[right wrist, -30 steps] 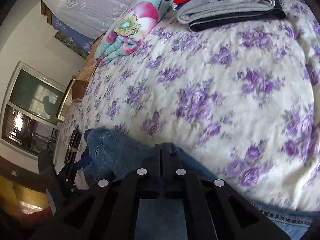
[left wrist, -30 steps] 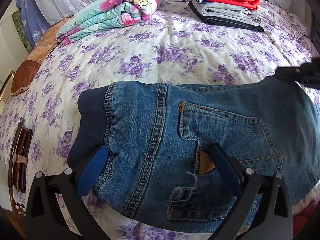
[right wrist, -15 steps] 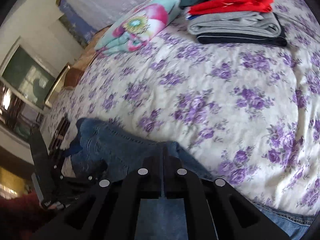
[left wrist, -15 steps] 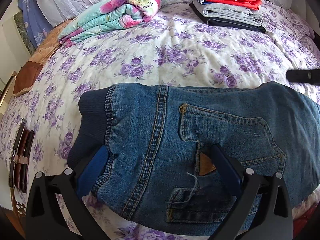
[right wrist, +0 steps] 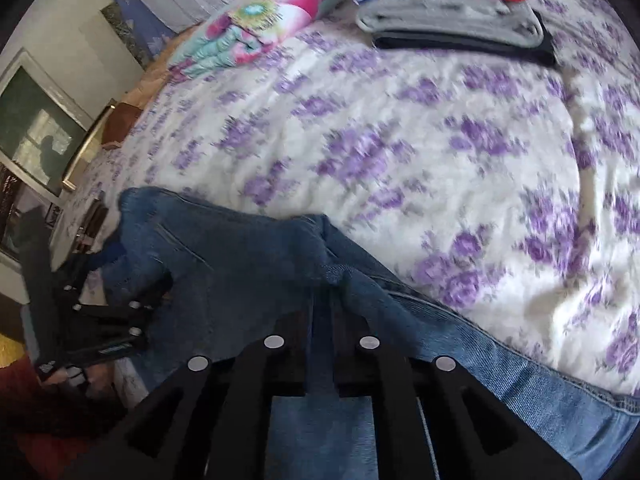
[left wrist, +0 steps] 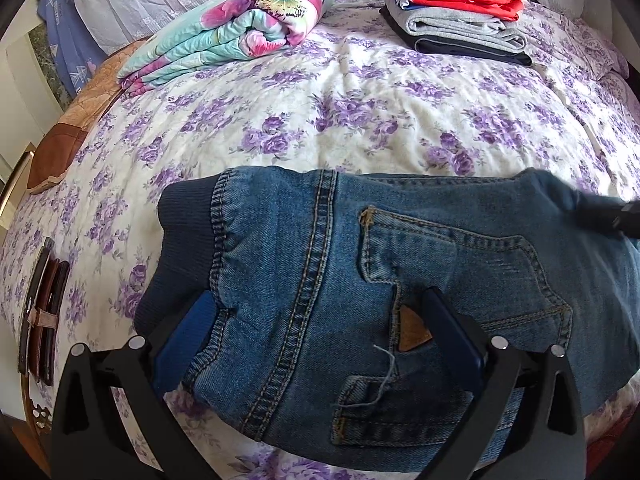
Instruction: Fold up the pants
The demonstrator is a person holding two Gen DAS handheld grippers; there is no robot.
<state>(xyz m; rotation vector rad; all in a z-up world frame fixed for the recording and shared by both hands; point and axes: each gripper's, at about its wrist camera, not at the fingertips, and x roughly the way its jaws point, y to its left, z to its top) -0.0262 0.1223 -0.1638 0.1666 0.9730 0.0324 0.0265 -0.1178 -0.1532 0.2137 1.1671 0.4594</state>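
Note:
Blue denim pants (left wrist: 400, 256) with a dark ribbed waistband lie on the flowered bedspread (left wrist: 360, 120), back pocket up. My left gripper (left wrist: 316, 320) is open, its blue-padded fingers resting either side of the waistband end, over the cloth. My right gripper (right wrist: 322, 304) is shut on a bunched fold of the pants (right wrist: 248, 264) and holds it lifted above the bed. The right gripper also shows blurred at the right edge of the left wrist view (left wrist: 608, 216). The left gripper shows at the left of the right wrist view (right wrist: 104, 320).
A rolled flowered quilt (left wrist: 240, 28) and a stack of folded clothes (left wrist: 460, 16) lie at the far side of the bed. Belts (left wrist: 40, 312) lie at the bed's left edge. A window (right wrist: 28, 132) is at the left.
My right gripper has carried the pinched denim fold leftwards over the pants, towards the left gripper. The left gripper has stayed in place and open.

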